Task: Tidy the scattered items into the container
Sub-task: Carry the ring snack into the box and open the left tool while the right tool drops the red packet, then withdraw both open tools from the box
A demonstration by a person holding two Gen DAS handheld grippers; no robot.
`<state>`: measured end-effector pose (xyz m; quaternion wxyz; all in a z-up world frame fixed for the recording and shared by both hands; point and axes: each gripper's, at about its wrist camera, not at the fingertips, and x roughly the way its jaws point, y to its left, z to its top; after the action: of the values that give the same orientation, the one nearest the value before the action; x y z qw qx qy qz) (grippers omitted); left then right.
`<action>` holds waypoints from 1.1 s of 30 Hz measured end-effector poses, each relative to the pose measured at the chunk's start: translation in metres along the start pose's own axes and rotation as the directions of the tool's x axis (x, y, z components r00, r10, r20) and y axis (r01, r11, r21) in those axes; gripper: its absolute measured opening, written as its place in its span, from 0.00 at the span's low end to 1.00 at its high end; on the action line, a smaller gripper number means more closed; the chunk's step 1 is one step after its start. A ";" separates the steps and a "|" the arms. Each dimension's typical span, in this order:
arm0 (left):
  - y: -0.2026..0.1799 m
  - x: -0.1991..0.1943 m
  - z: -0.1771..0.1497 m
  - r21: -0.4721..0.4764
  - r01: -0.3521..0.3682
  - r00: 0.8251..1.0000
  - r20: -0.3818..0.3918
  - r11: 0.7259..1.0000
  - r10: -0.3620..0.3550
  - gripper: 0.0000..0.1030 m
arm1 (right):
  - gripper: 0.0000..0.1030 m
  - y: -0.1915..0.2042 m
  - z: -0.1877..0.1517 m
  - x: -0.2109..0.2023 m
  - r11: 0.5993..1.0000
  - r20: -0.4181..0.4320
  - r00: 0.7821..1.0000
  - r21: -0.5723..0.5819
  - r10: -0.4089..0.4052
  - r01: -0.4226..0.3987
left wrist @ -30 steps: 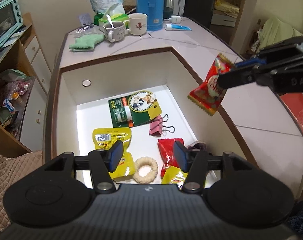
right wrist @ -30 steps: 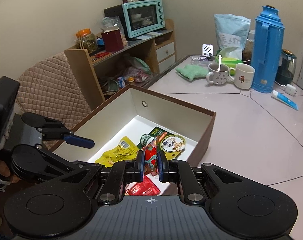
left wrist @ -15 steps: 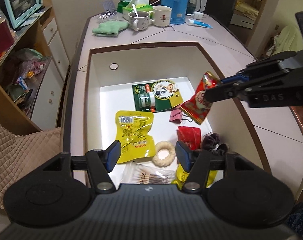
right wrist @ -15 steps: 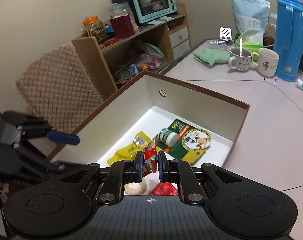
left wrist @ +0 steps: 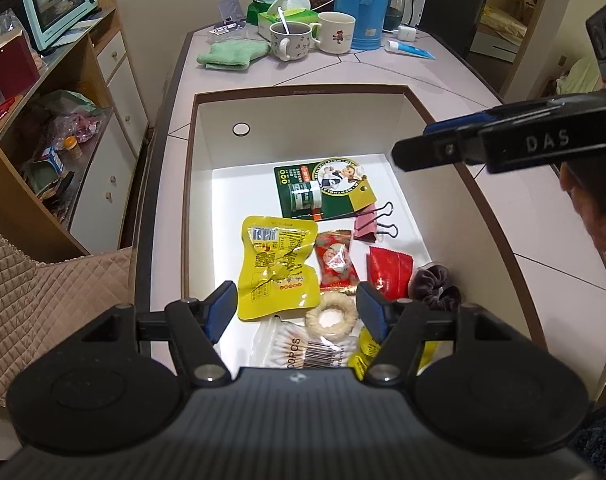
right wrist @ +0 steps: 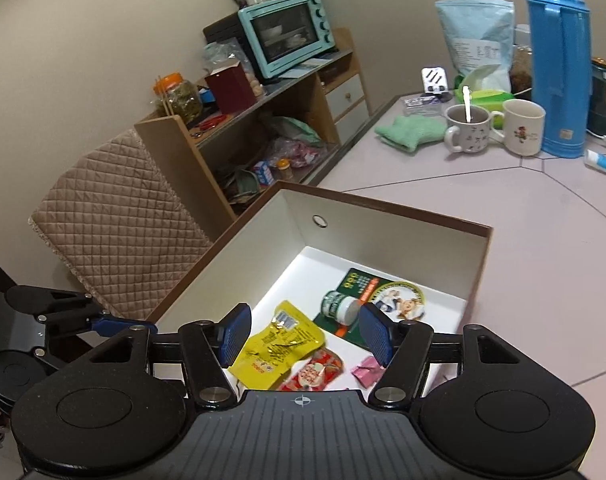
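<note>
The brown-rimmed white box [left wrist: 303,92] holds several items: a red snack packet [left wrist: 337,260] lying flat beside a yellow pouch [left wrist: 275,264], a green card with a small jar [left wrist: 323,188], a pink binder clip [left wrist: 373,222], a red sachet [left wrist: 389,272], a foam ring [left wrist: 330,318], a cotton swab pack [left wrist: 299,350] and a dark scrunchie [left wrist: 435,282]. My left gripper [left wrist: 297,314] is open and empty over the box's near end. My right gripper [right wrist: 305,334] is open and empty above the box [right wrist: 387,210]; the red packet [right wrist: 313,372] lies below it. It also shows in the left wrist view [left wrist: 443,148].
Two mugs [left wrist: 291,40], a green cloth [left wrist: 233,54], a blue thermos [left wrist: 367,0], a tissue box and a toothpaste tube [left wrist: 409,49] stand at the table's far end. A shelf with a mint oven [right wrist: 287,32] and a quilted chair [right wrist: 115,224] are left of the table.
My right gripper has opened and let go of the red snack packet, which now lies in the box next to the yellow pouch. The left gripper has shifted slightly and stays open.
</note>
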<state>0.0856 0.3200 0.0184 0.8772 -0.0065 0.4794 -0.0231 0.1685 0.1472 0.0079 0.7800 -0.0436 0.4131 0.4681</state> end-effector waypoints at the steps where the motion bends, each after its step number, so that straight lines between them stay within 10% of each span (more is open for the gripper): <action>1: -0.001 0.000 0.000 0.003 0.000 1.000 0.000 1.000 0.000 0.60 | 0.61 0.000 -0.001 -0.002 1.000 -0.008 1.000 0.000 -0.006 0.006; 17: -0.017 -0.017 -0.006 0.026 -0.060 0.998 0.003 0.998 0.060 0.74 | 0.62 0.014 -0.032 -0.038 0.996 -0.118 0.990 0.016 -0.080 0.083; 21: -0.022 -0.021 -0.010 0.028 -0.081 0.997 0.001 0.996 0.081 0.75 | 0.88 0.022 -0.041 -0.048 0.995 -0.113 0.990 0.026 -0.090 0.093; 33: -0.039 -0.042 -0.027 0.024 -0.180 0.984 0.014 0.983 0.180 0.76 | 0.88 0.041 -0.065 -0.077 0.991 -0.117 0.985 -0.048 -0.129 0.124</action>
<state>0.0392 0.2834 0.0404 0.8786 0.0478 0.4725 0.0504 0.0808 0.0866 0.0312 0.7807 -0.1137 0.4461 0.4225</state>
